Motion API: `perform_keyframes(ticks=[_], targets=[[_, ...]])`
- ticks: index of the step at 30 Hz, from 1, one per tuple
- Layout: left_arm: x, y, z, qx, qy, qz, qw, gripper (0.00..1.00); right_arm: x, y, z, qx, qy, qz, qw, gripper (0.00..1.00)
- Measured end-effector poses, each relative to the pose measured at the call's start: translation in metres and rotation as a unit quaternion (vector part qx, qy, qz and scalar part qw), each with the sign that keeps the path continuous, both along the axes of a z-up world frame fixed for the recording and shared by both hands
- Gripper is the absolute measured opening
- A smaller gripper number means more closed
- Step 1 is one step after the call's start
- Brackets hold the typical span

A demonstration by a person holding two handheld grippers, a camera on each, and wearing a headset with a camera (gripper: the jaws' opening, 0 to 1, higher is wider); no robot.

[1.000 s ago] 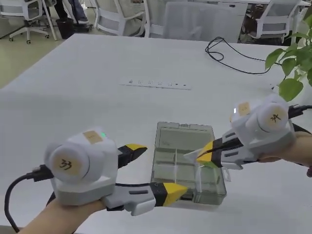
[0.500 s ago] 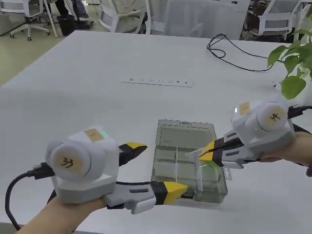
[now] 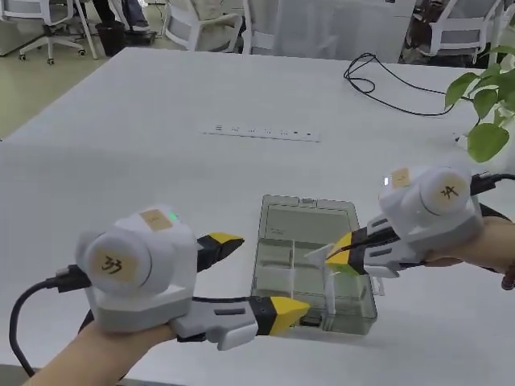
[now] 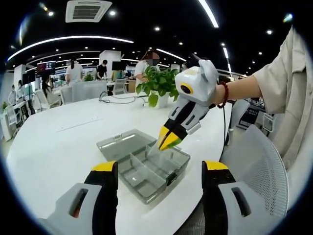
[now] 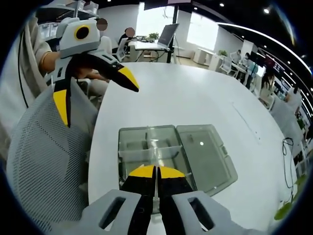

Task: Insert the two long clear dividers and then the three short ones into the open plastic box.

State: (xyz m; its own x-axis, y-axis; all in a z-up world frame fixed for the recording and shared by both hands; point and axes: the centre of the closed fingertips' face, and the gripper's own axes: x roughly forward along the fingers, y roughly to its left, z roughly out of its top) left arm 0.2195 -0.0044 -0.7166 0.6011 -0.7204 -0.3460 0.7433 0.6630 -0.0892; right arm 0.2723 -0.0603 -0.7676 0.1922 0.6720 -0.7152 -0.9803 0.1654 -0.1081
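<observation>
The clear plastic box (image 3: 278,291) lies open on the white table, its lid (image 3: 310,219) flat behind it. Clear dividers stand inside the box (image 5: 131,155). My right gripper (image 3: 336,249) hovers over the box's right part, shut on a clear divider (image 3: 329,283) that reaches down into the tray. In the right gripper view the shut tips (image 5: 156,171) pinch that upright divider (image 5: 155,147). My left gripper (image 3: 256,276) is open at the box's front left, holding nothing. From the left gripper view (image 4: 160,167) the box (image 4: 146,169) lies ahead, the right gripper (image 4: 170,138) above it.
A flush power strip (image 3: 261,133) sits mid-table and a black cable (image 3: 386,80) lies at the far right. A leafy plant (image 3: 487,104) stands at the right edge. Office chairs (image 3: 197,28) line the far side. The table's near edge runs just below the left gripper.
The picture has shifted slightly with the head. Both grippers, the held divider and the box stand about where they were.
</observation>
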Motion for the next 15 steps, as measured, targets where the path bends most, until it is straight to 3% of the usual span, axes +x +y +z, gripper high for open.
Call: perform_keyframes(ticks=[7, 15], targets=[[-0.001, -0.001, 0.0, 0.001, 0.0, -0.002, 1.0, 0.7, -0.001, 0.007, -0.003, -0.014, 0.002, 0.021, 0.9997, 0.03], [-0.001, 0.0, -0.001, 0.004, 0.0, 0.0, 1.0, 0.69, -0.005, 0.013, -0.007, -0.041, -0.019, 0.069, 0.9966, 0.03]])
